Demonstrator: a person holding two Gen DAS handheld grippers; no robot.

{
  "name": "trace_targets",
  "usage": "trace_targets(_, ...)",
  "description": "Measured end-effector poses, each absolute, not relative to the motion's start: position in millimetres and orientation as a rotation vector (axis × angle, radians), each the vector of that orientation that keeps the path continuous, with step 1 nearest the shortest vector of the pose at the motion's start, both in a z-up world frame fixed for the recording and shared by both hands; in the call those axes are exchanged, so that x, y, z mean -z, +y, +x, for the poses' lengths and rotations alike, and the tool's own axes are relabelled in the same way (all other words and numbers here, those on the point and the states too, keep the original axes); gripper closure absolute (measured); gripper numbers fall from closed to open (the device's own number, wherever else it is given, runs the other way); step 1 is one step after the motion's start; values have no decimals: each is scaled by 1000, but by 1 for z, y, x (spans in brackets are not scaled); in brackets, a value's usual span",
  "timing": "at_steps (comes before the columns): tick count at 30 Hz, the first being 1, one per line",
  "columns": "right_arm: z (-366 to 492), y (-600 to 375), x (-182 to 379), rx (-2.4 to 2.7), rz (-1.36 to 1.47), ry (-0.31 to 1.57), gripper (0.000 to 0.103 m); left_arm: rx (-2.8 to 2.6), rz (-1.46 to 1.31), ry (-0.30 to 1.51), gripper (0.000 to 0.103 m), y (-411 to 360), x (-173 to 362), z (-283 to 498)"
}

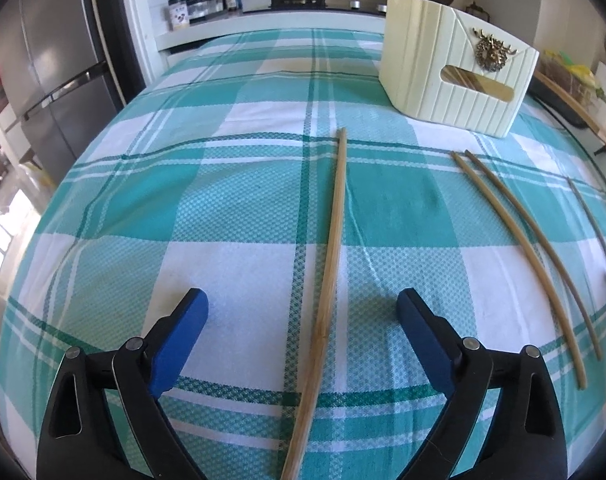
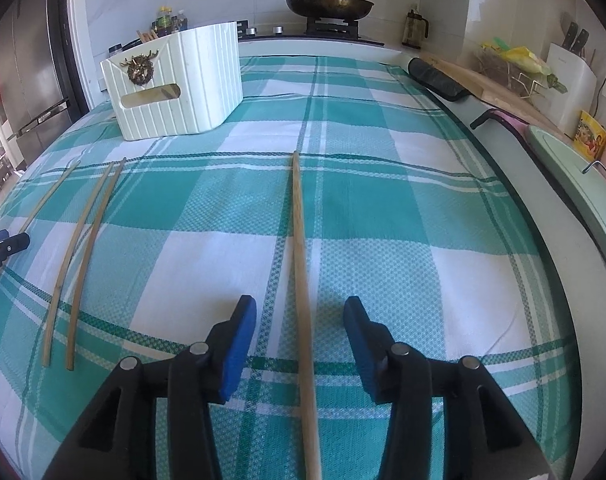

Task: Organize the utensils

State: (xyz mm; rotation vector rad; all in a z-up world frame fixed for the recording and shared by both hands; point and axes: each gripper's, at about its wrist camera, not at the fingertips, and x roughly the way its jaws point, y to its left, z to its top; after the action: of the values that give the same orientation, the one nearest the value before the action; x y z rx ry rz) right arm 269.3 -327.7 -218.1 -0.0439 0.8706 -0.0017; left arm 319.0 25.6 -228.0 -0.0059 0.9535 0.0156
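A bamboo chopstick (image 1: 331, 264) lies on the teal checked cloth between the open jaws of my left gripper (image 1: 303, 306). Two more chopsticks (image 1: 531, 240) lie side by side to its right; they also show in the right wrist view (image 2: 83, 256). Another chopstick (image 2: 301, 280) lies between the open jaws of my right gripper (image 2: 301, 308), which stand closer together. A cream ribbed holder box (image 1: 455, 64) with a gold stag emblem stands at the back and holds chopsticks; it also shows in the right wrist view (image 2: 179, 84).
The table's right edge (image 2: 543, 240) borders a counter with a green board (image 2: 575, 176), a knife block (image 2: 571, 80) and a cutting board. A stove with a lidded pan (image 2: 329, 4) and spice bottles (image 1: 207, 0) stand behind. A fridge (image 1: 51, 72) stands left.
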Motion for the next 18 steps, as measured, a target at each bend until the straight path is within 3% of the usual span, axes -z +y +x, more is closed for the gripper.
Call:
trace_targets(4,270,-328,218,3,-42,869,56,-20,-14,967,1,27,230,321)
trace_targets(17,271,-330,219,-4,-30,868,55,37,15,974,1,29,231,322)
trace_targets(18,271,-330,219,-8,-25,868,50,50,22,976,1,30,231,321)
